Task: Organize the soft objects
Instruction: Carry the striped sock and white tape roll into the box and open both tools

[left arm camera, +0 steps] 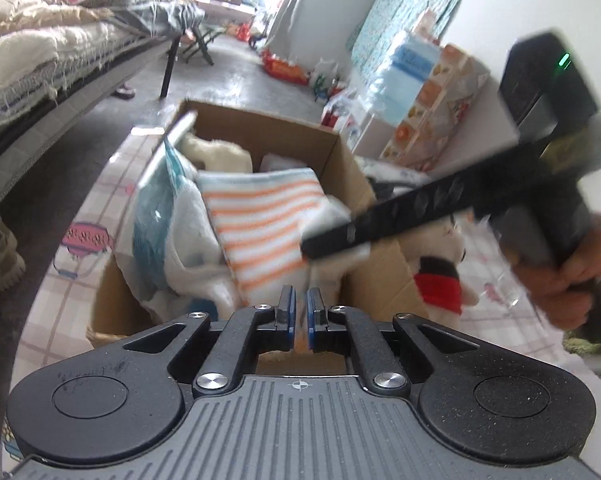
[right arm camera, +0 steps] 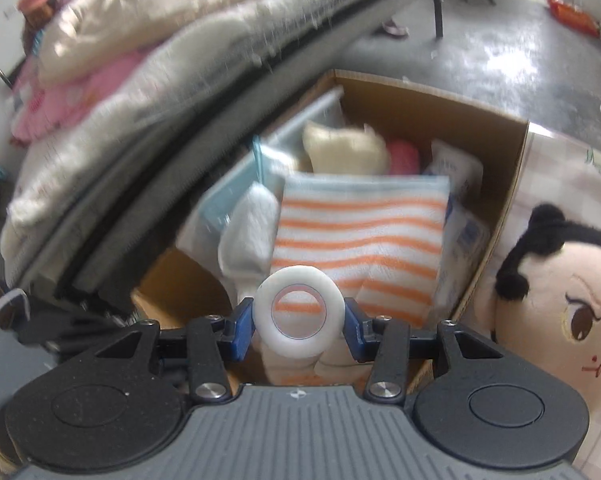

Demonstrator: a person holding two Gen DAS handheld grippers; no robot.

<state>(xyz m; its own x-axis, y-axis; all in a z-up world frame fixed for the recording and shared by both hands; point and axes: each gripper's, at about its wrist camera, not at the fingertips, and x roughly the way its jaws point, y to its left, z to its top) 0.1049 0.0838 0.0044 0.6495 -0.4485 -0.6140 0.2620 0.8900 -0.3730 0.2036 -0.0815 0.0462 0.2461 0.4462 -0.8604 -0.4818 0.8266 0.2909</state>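
Observation:
A cardboard box (left arm camera: 348, 160) (right arm camera: 496, 136) holds soft things: an orange-and-white striped towel (left arm camera: 260, 224) (right arm camera: 360, 240), a cream plush (left arm camera: 216, 152) (right arm camera: 344, 148), white and blue cloths (left arm camera: 160, 200). My right gripper (right arm camera: 299, 314) is shut on a white ring-shaped roll (right arm camera: 299, 336), held just above the box's near edge. In the left wrist view it shows as a blurred black arm (left arm camera: 420, 208) over the towel. My left gripper (left arm camera: 299, 312) is nearly shut and empty, above the box's near end. A plush doll with black hair and red clothes (right arm camera: 560, 300) (left arm camera: 440, 280) lies right of the box.
The box sits on a checked pink-and-white cloth (left arm camera: 96, 208). A bed with quilts (right arm camera: 140, 80) runs along the left. Packs and boxes (left arm camera: 432, 92) stand against the right wall. The grey floor (right arm camera: 480, 40) lies beyond.

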